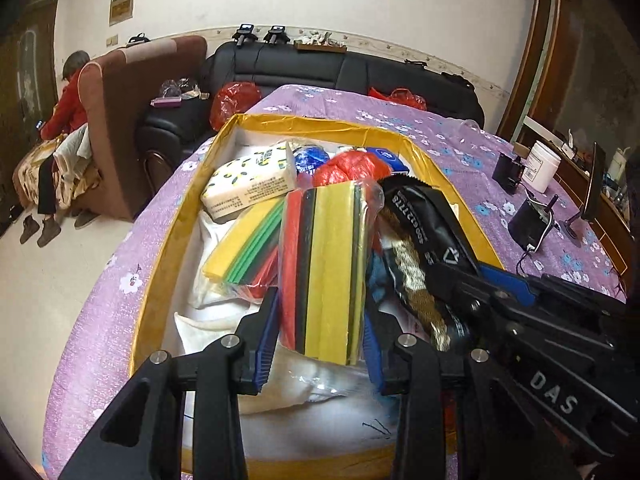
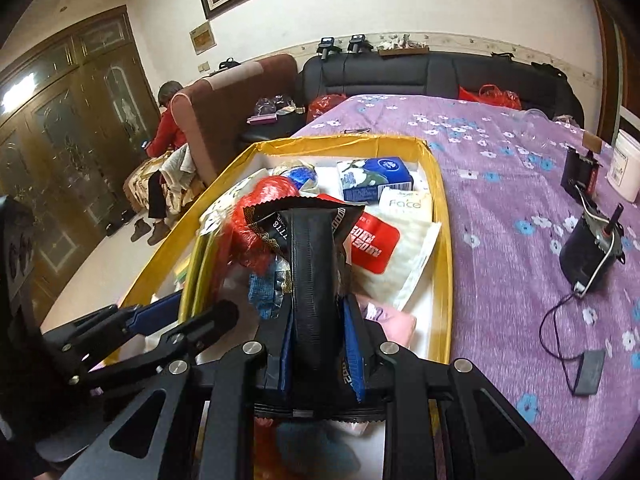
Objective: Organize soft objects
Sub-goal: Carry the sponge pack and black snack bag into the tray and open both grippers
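Between the blue pads of the left gripper (image 1: 320, 340) stands a clear plastic pack of sponges in red, black, yellow and green layers (image 1: 328, 272), held upright over the yellow-rimmed cardboard box (image 1: 176, 216) on the purple flowered tablecloth (image 2: 500, 200). Both pads press its sides, so I judge it gripped, kept on edge probably so that it slips into a narrow gap rather than lying flat on top. Just to its right, the right gripper (image 2: 318, 344) is clamped tight on a black crinkled foil packet with a zigzag top edge (image 2: 312, 256), its fingers pinched on the packet's lower part so that the rest rises over the box. The two hands work close together above the same end of the box, seemingly to seat both packs side by side.

Beyond them the box already holds a second, loose sponge bundle (image 1: 244, 248), a white tissue pack with yellow-green print (image 1: 248, 188), a crumpled red plastic bag (image 1: 348, 166), a blue tissue pack (image 2: 376, 178) and a white pouch with a red label (image 2: 404, 256).

Each held pack hides the box floor behind it, so the free space there cannot be judged. The lower ends of both packs are covered by the gripper bodies. The foil packet's print is too bent to read.
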Motion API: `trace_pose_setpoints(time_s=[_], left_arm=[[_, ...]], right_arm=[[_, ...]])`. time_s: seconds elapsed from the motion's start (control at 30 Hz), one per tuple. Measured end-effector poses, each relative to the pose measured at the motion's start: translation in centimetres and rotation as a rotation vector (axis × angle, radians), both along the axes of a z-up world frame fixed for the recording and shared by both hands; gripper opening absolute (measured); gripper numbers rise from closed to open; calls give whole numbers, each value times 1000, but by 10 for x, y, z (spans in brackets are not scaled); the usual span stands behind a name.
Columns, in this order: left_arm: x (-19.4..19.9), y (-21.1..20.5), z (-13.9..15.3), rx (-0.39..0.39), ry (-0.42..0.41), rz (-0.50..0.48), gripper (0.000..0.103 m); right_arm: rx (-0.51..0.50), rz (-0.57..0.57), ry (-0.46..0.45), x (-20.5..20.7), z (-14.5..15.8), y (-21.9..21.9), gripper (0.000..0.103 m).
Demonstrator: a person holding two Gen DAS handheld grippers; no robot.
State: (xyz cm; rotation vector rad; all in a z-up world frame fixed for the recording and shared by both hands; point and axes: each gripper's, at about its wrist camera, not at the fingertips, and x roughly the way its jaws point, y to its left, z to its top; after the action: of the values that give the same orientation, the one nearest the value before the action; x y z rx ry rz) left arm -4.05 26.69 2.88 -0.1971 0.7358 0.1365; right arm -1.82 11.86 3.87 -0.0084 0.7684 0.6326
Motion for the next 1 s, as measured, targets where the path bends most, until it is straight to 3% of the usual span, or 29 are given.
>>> trace_pose_setpoints(time_s=[0.23, 0.37, 0.43, 0.53, 0.87, 1.0], left_arm=[[1, 3, 0, -14, -6, 6, 37], [-1, 3, 1, -8, -13, 8, 46], [-3, 2, 2, -1, -23, 13, 48], [-6, 1, 6, 8, -39, 25, 56], [-23, -12, 19, 54, -84, 35, 63], [-31, -24, 26, 81, -114, 32, 71]], right_arm=[[8, 10, -5, 0, 3, -5, 27], [15, 20, -17, -5, 7, -11, 33], [10, 22, -42, -10, 11, -12, 42], [11, 28, -76, -21, 18, -16, 43], [26, 12, -101, -44, 27, -37, 47], [45, -10, -100, -55, 28, -56, 55]])
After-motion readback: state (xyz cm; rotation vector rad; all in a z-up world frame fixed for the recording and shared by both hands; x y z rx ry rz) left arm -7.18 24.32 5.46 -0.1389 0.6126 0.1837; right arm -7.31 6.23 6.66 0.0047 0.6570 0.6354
